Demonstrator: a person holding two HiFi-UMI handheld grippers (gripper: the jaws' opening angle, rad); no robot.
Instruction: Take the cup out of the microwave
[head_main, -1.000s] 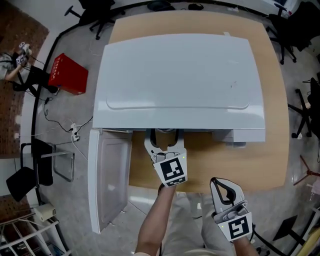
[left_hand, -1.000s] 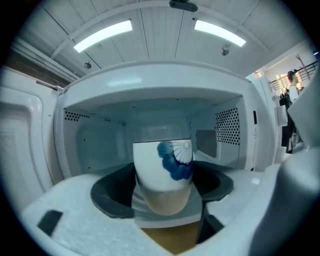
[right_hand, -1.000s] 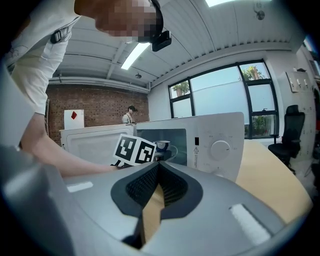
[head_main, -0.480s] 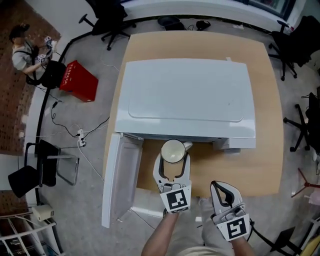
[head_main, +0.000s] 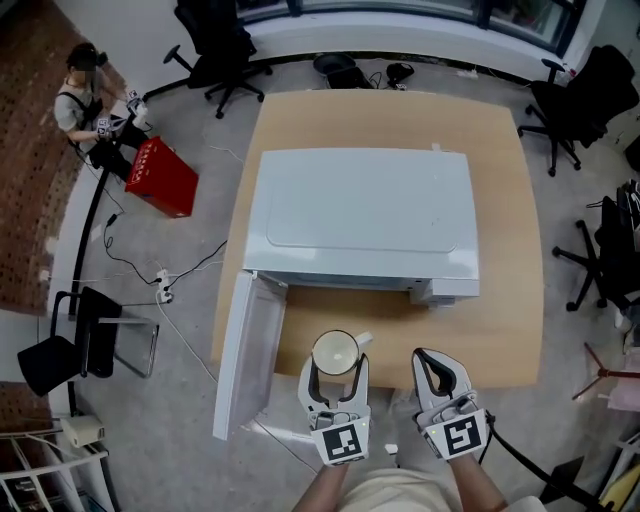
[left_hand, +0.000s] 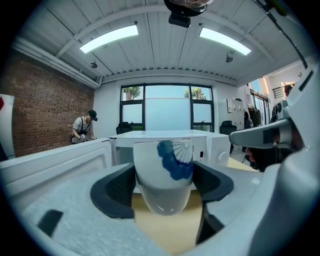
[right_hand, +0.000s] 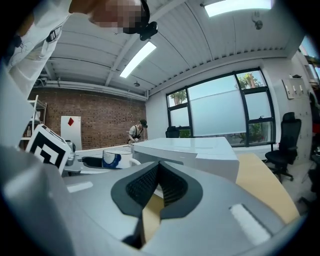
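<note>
A white cup (head_main: 335, 351) with a blue flower print (left_hand: 176, 159) hangs upright in front of the white microwave (head_main: 360, 215), out over the table's front edge. My left gripper (head_main: 335, 362) is shut on the cup, its black pads (left_hand: 114, 189) pressing both sides. The cup's handle points right, toward the microwave's control side. The microwave's door (head_main: 245, 350) stands wide open at the left. My right gripper (head_main: 438, 372) is shut and empty, held to the right of the cup, and its own view shows the cup (right_hand: 116, 159) at its left.
The microwave sits on a wooden table (head_main: 505, 230). A red box (head_main: 160, 177) and a person (head_main: 85, 85) are on the floor at the far left. Office chairs (head_main: 215, 35) stand round the table. A cable and power strip (head_main: 160, 280) lie left of the open door.
My left gripper has drawn the cup out of the microwave cavity and back toward me, past the table's front edge. The right gripper stayed shut beside it. The head view has pulled back.
</note>
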